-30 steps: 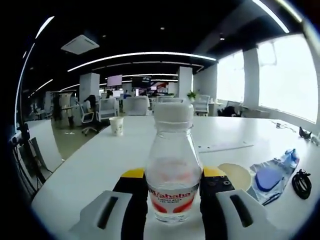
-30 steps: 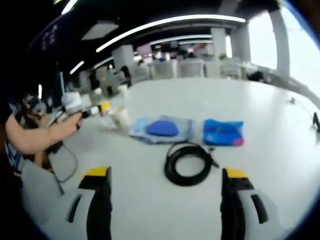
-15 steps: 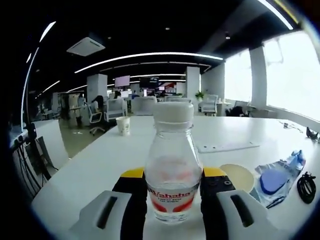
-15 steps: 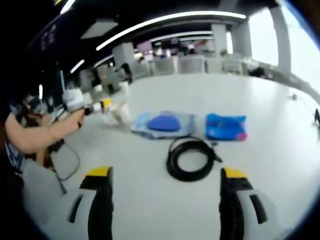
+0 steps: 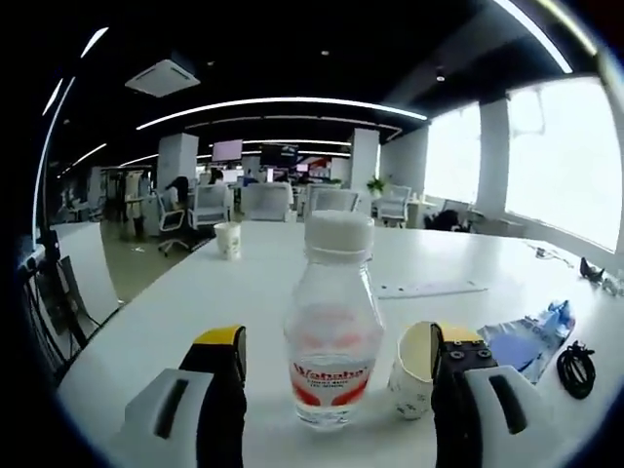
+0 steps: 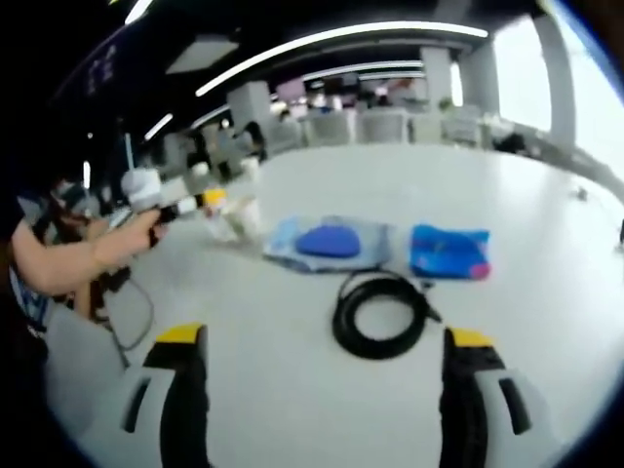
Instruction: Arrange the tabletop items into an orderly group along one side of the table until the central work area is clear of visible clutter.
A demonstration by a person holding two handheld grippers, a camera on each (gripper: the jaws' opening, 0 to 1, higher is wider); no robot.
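The left gripper (image 5: 336,366) stands spread around the upright water bottle (image 5: 330,334), untouching; a paper cup (image 5: 414,370) leans beside the bottle; the right gripper (image 6: 319,380) gapes before the coiled cable (image 6: 382,315).

The left gripper view sits low and close behind a water bottle (image 5: 331,327), facing down the table (image 5: 195,312). The right gripper view looks from farther back; its blurred upper left probably shows that bottle (image 6: 222,219). Both share the coiled cable (image 6: 382,314), at lower right in the left gripper view (image 5: 575,356).

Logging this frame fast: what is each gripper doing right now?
Left gripper: open, jaws standing apart from the water bottle on either side.
Right gripper: open, holding nothing, coiled black cable ahead.
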